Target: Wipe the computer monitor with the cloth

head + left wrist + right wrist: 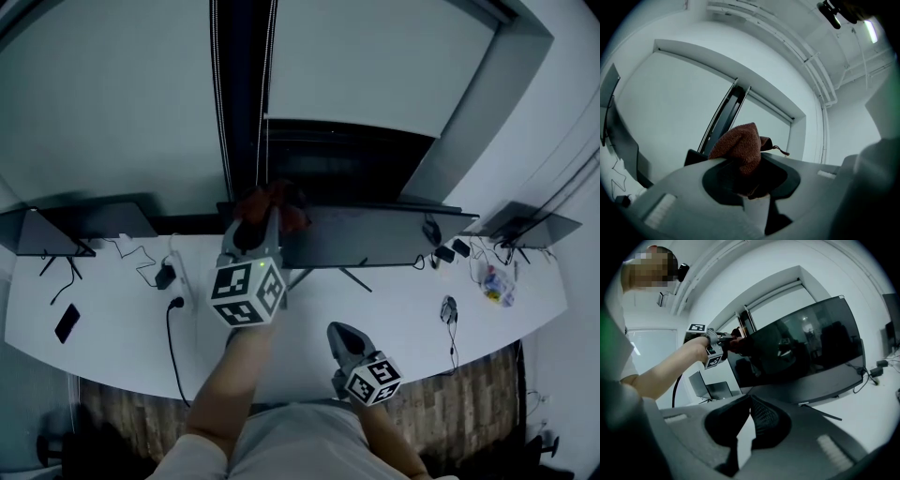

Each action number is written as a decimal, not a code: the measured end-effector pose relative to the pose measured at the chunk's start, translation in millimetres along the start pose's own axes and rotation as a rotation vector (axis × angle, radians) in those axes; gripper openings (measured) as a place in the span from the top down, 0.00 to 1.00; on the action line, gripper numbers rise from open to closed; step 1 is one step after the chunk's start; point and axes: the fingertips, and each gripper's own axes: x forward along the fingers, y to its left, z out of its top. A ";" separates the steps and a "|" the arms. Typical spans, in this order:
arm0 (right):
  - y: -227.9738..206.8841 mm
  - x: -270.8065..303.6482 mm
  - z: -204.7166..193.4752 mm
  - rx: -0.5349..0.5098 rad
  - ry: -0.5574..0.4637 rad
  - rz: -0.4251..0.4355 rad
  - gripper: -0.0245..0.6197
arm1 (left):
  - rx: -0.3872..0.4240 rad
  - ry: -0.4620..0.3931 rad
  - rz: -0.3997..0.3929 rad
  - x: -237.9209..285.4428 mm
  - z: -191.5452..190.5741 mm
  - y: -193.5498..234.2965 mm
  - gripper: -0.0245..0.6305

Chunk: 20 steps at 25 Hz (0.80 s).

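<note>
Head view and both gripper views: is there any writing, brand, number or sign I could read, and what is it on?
No readable text anywhere.
Monitor: a small pale mark on its lower edge, too small to read.
Marker cubes on the left gripper and right gripper: black-and-white square patterns only, no letters or numbers.
Cloth: no print visible.

1. Rough, matt woolly knit: cloth [740, 145].
2. Glossy, mirror-dark screen: monitor [801, 348].
3. Smooth matt white: desk [103, 337].
4. Wood-grain planks: floor [469, 403].
5. Ribbed matt black: right gripper [749, 398] pads [764, 416].
</note>
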 end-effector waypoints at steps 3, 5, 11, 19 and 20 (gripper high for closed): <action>12.4 4.8 -5.7 -0.004 0.012 0.014 0.96 | 0.001 -0.008 0.028 -10.3 8.1 22.8 0.82; 18.3 6.6 -8.5 -0.006 0.019 0.023 0.96 | 0.017 -0.015 0.050 -16.8 13.7 36.6 0.82; 29.5 14.5 -11.5 -0.017 0.036 0.064 0.96 | 0.065 -0.019 0.103 -37.6 24.8 70.3 0.82; 32.2 17.3 -8.7 -0.028 0.054 0.120 0.96 | 0.088 -0.027 0.172 -62.8 29.3 100.2 0.82; 31.1 17.1 -8.7 -0.028 0.057 0.125 0.96 | 0.096 -0.024 0.176 -66.0 27.5 101.7 0.82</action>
